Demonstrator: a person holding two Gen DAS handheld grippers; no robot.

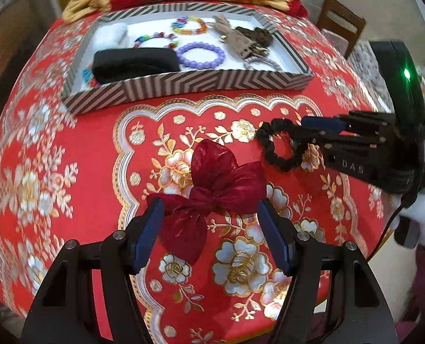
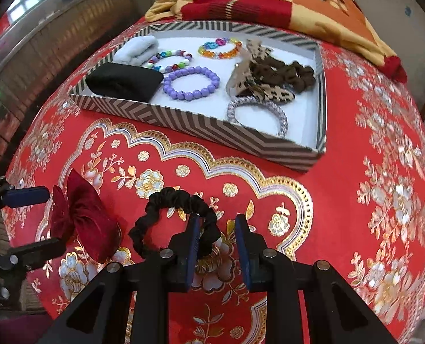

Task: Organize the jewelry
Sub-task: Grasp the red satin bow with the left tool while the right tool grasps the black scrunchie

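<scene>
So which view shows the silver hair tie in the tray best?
The right wrist view: the silver hair tie lies whole at the tray's near corner. The left wrist view shows only part of it behind the tray wall.

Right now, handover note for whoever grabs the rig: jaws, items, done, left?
Left gripper: jaws open, straddling the dark red bow on the tablecloth; not closed on it.
Right gripper: jaws open, one finger poked inside the black scrunchie loop, no grip yet.
Done: the striped tray already holds the purple bead bracelet, two multicolour bracelets, a silver coil tie, brown scrunchies and a black pouch.
Left: close on the bow and the scrunchie, carry both to the tray.
</scene>
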